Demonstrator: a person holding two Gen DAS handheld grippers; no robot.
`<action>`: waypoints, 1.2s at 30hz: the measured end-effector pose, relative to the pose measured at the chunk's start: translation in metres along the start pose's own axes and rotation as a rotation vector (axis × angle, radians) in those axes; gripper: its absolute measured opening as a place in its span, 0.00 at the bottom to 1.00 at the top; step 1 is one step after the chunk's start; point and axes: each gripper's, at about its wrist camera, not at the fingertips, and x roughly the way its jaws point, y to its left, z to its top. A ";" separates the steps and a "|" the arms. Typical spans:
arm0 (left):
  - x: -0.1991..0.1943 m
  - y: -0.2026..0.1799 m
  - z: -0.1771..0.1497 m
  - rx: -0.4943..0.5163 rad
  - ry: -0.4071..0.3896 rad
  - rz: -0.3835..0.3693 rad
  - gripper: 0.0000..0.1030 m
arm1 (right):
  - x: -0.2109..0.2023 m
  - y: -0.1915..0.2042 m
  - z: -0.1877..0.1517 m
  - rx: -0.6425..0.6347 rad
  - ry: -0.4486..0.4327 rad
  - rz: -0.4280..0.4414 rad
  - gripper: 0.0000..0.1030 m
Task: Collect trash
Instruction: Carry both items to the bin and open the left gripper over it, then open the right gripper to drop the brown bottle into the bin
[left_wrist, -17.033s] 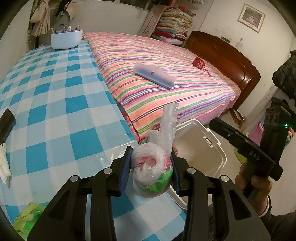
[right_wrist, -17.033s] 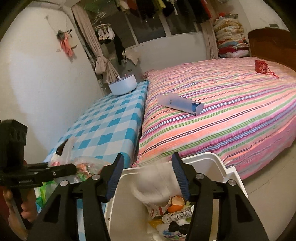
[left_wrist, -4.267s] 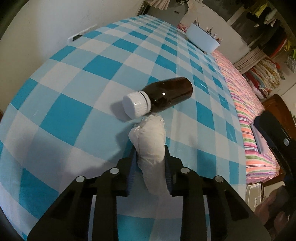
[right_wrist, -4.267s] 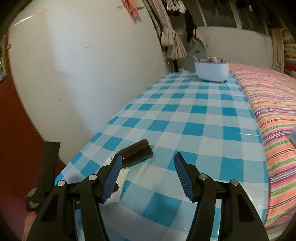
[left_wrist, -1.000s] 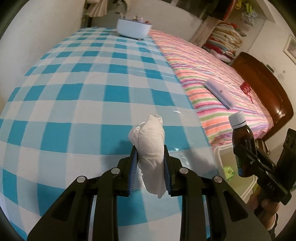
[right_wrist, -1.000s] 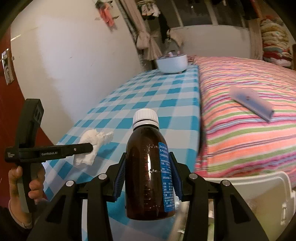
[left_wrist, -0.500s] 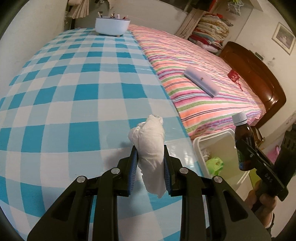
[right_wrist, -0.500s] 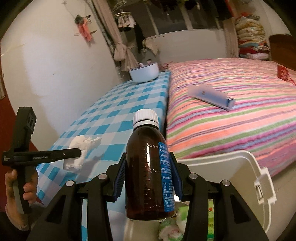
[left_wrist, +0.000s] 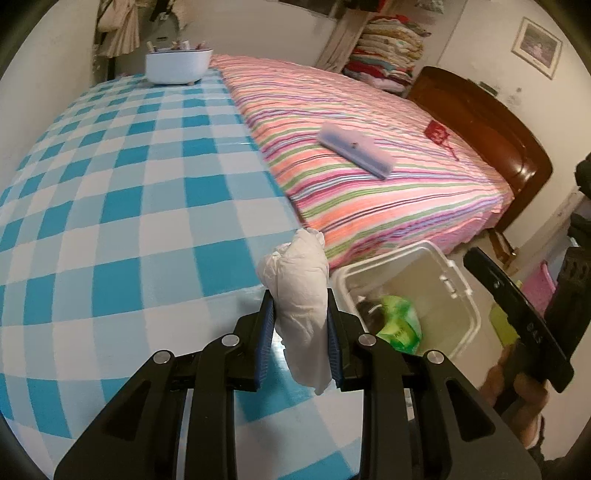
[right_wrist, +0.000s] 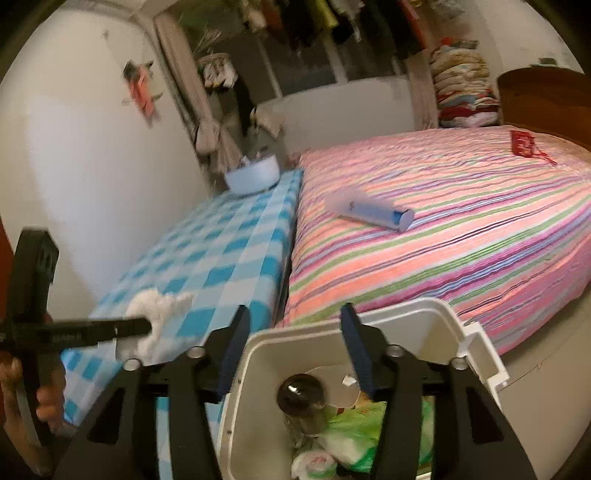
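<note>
Both tongs busy — left tongs clamp tissue wad; right tongs just opening, empty.

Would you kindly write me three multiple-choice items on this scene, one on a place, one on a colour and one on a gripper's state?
1. Where is the brown bottle?
A. on the bed
B. in the white bin
C. on the table

2. What colours is the tablecloth?
A. blue and white check
B. plain red
C. green and yellow stripes

3. What is the state of the left gripper?
A. open and empty
B. shut on the bottle
C. shut on the tissue wad

Answers:
1. B, the right wrist view shows the bottle inside the bin, below the open jaws of the right gripper, which have just been opening and have nothing between them.
2. A, both views show blue and white squares.
3. C, the pads press on the white wad from both sides.
</note>
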 end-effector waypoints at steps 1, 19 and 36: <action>-0.001 -0.007 0.001 0.003 0.000 -0.015 0.24 | -0.003 -0.002 0.001 0.013 -0.019 -0.001 0.52; 0.038 -0.104 -0.008 0.174 0.067 -0.133 0.35 | -0.042 -0.037 0.014 0.170 -0.216 -0.097 0.52; 0.001 -0.086 -0.005 0.191 -0.081 0.064 0.79 | -0.073 -0.018 0.004 0.136 -0.253 -0.183 0.53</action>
